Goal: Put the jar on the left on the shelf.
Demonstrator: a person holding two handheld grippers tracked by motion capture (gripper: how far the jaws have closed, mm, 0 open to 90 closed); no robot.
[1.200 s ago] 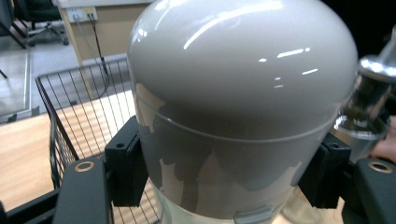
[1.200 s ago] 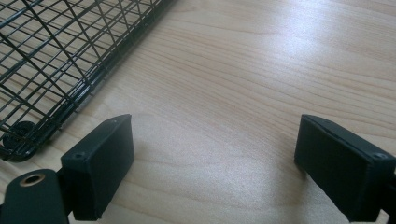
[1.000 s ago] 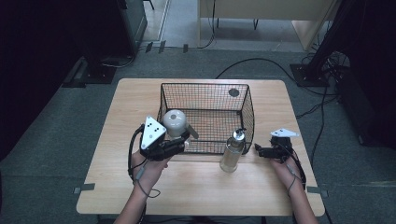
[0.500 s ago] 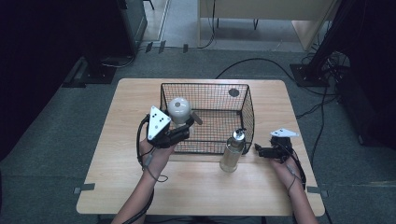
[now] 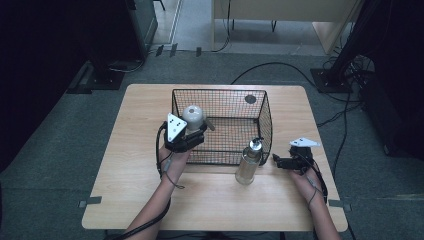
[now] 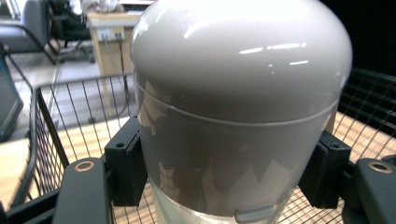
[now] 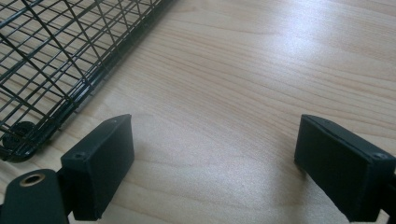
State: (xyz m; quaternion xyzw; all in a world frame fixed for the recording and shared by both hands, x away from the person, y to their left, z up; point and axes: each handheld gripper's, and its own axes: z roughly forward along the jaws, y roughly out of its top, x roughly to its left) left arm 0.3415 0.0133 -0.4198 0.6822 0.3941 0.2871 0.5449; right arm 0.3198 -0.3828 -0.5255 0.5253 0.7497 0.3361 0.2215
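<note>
A black wire basket [image 5: 264, 120] stands on the wooden table [image 5: 140, 110]. My left gripper [image 5: 196, 131] is shut on a bottle with a grey domed cap [image 5: 193, 115], held over the basket's front left part. Up close in the left gripper view, the domed cap [image 6: 238, 102] sits clamped between both black pads [image 6: 125, 168]. A clear bottle with a silver top [image 5: 250, 160] stands upright on the table just in front of the basket's right front corner. My right gripper [image 5: 278, 162] rests low on the table to the right of that bottle, open [image 7: 212, 163] with bare wood between its jaws.
The basket's corner [image 7: 42, 93] lies to the left of the right gripper. A small dark round object [image 5: 250, 99] lies at the basket's far right. Cables run across the grey floor [image 5: 280, 67] beyond the table. Bare wood spans the table's front.
My left gripper has lifted the grey-capped bottle up and forward from beside the basket's front left corner to over the basket. The right gripper has stayed put.
</note>
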